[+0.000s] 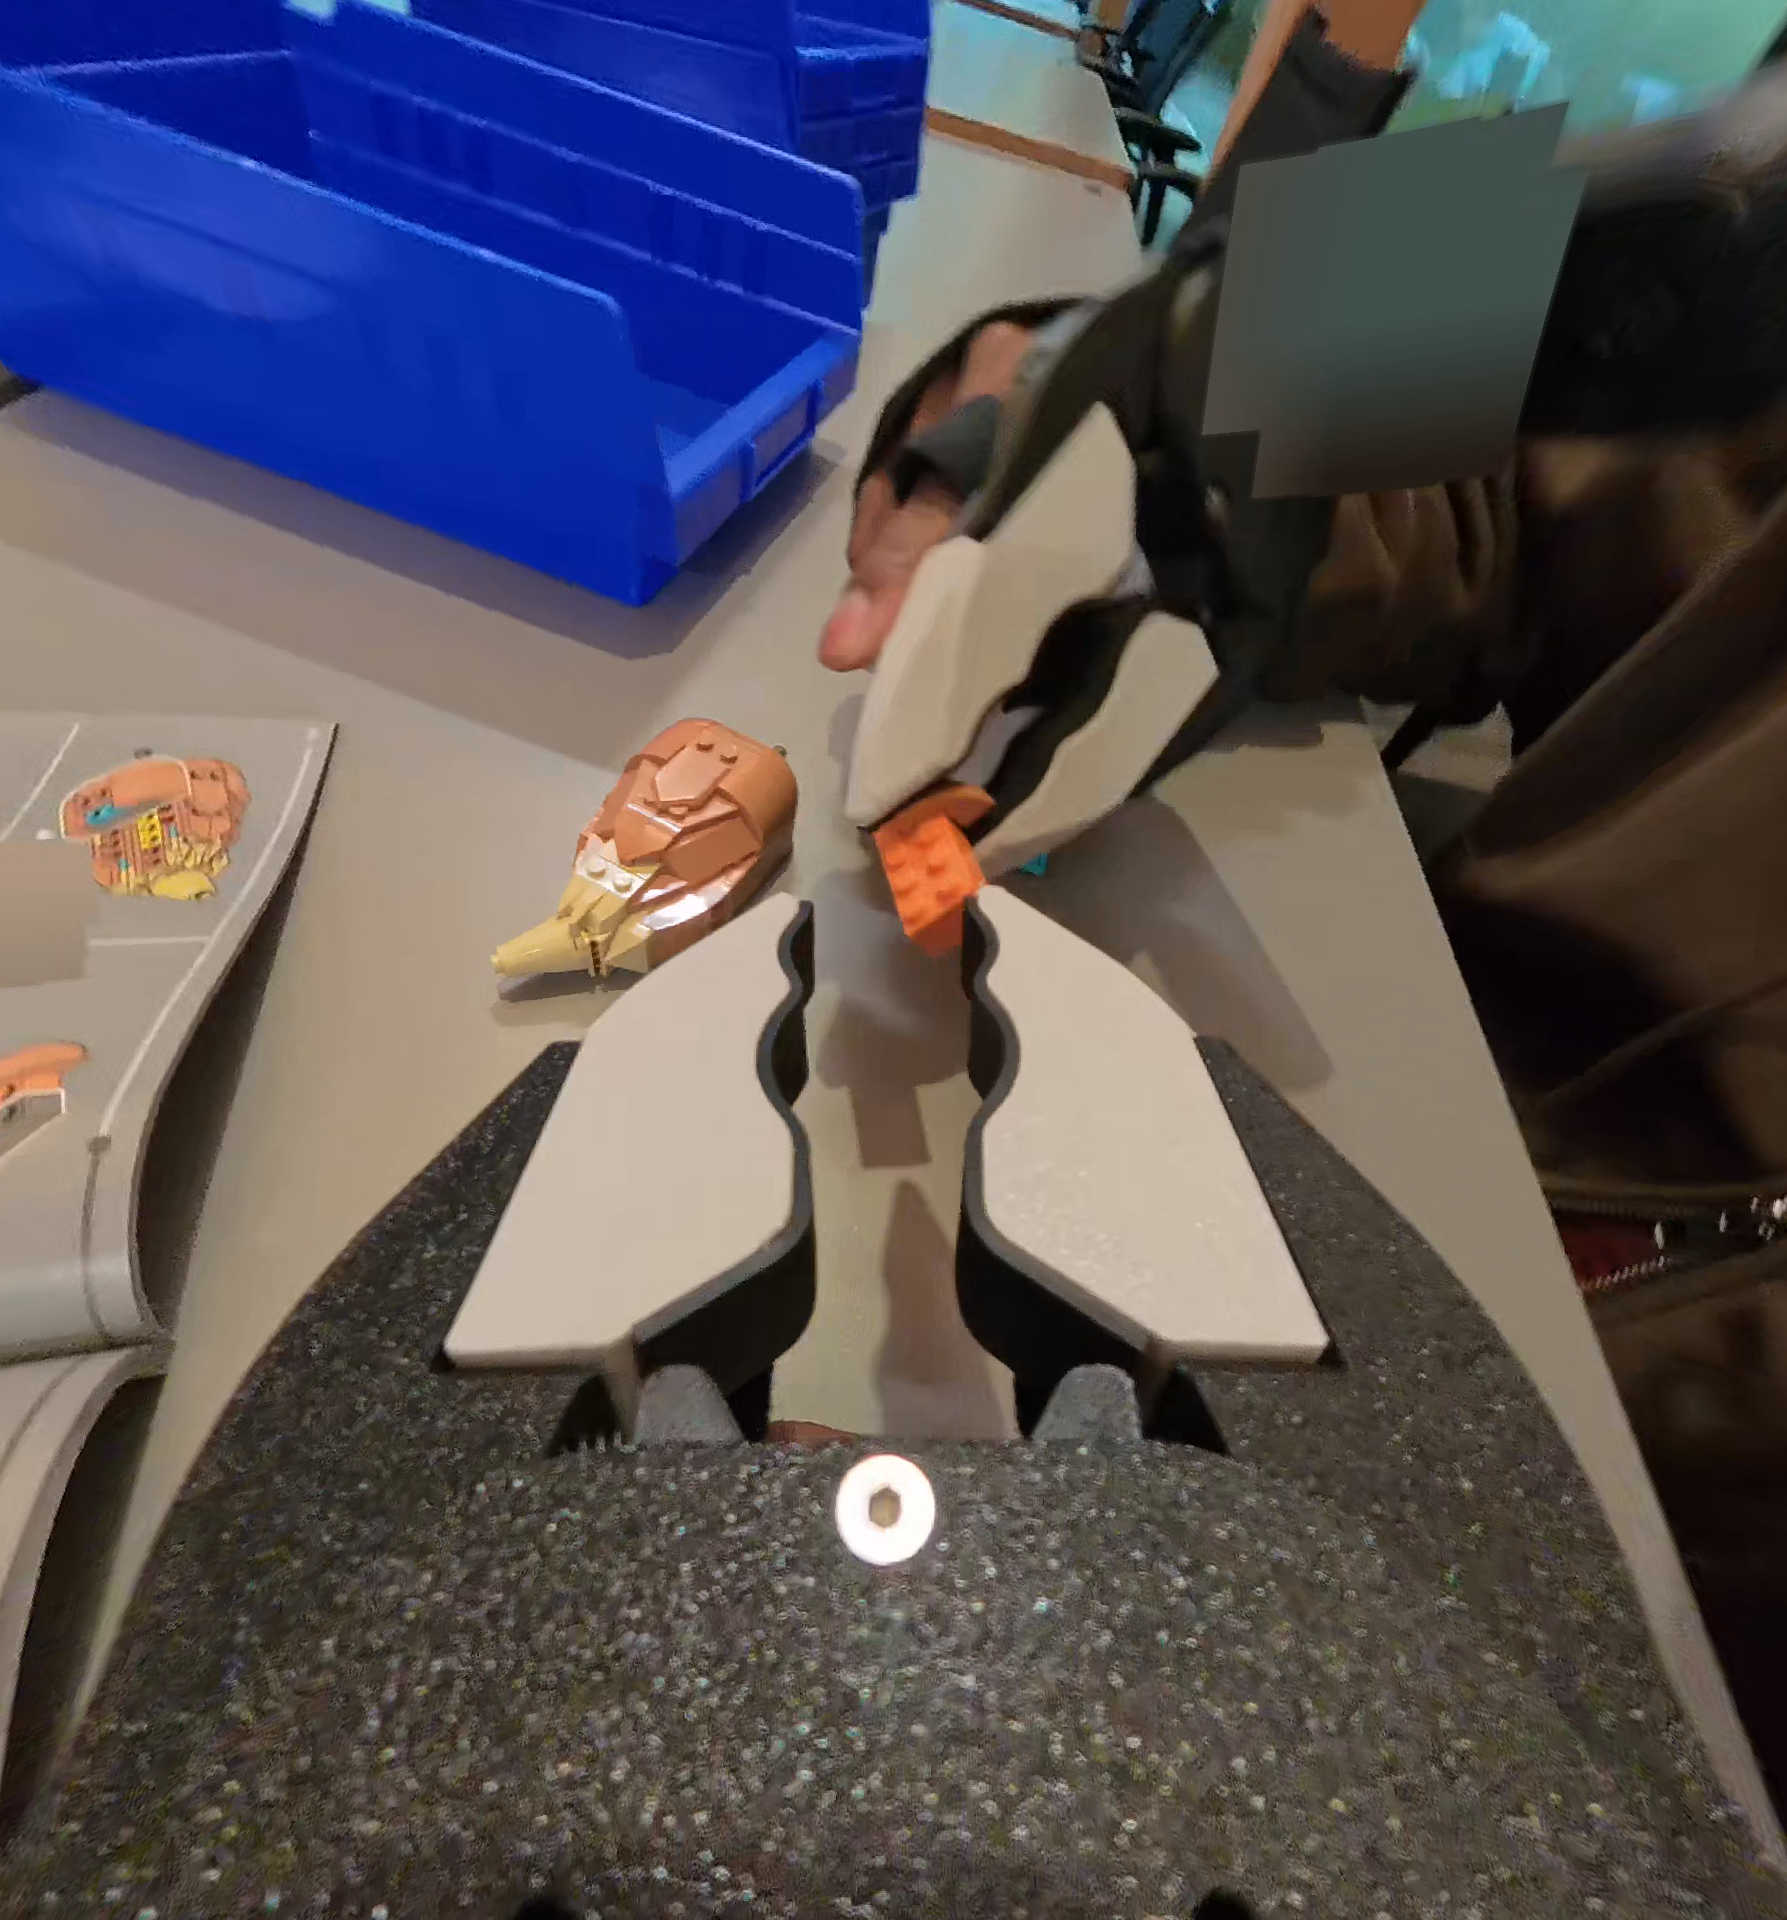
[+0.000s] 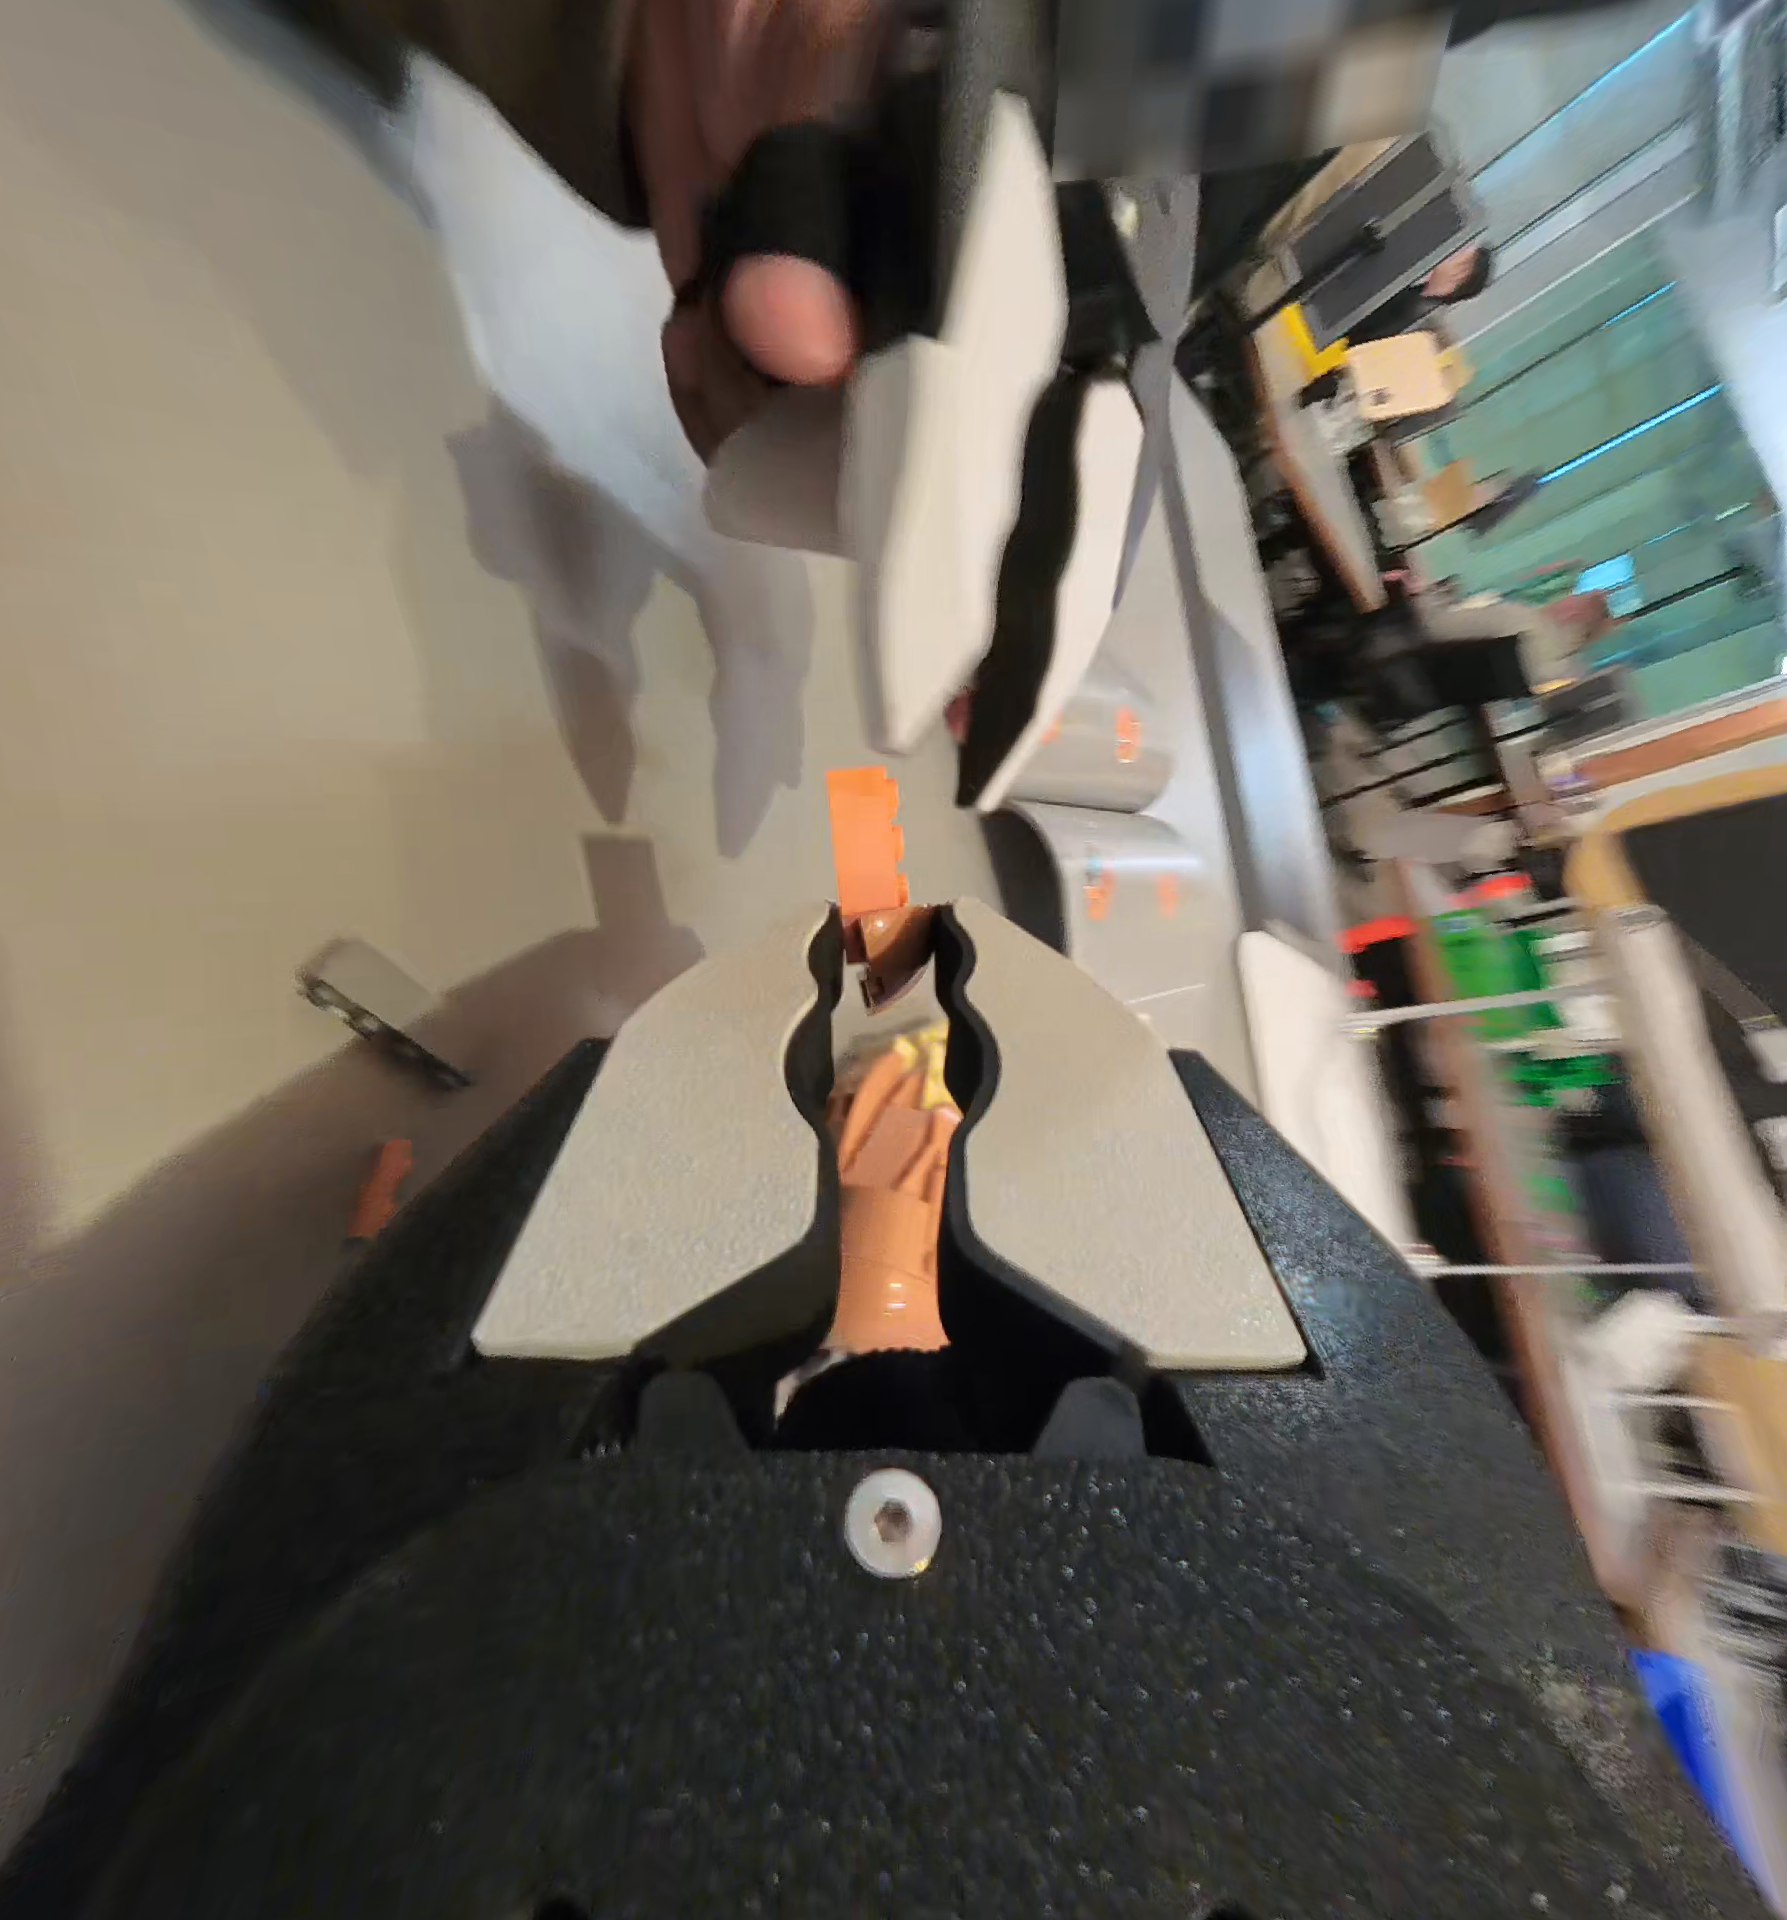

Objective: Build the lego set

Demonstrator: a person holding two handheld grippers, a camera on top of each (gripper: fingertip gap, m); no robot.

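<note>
My right gripper [image 2: 889,914] is shut on a small orange and brown lego piece [image 2: 868,847] that sticks out past its tips. In the left wrist view this gripper [image 1: 936,831] comes in from the upper right, holding the orange piece [image 1: 930,883] above the table. My left gripper [image 1: 889,914] is open and empty, its tips just below and around the orange piece. It shows from above in the right wrist view [image 2: 941,769], jaws apart. A brown and tan lego assembly [image 1: 660,862] lies on the table left of both grippers.
An open instruction booklet [image 1: 141,987] lies at the left. Blue plastic bins [image 1: 401,312] stand at the back left. A small grey part [image 2: 369,1003] and a small orange part [image 2: 382,1184] lie on the table [image 1: 401,644]. A person's dark jacket [image 1: 1647,831] is along the right edge. Left and right tips are no more than a few centimetres apart.
</note>
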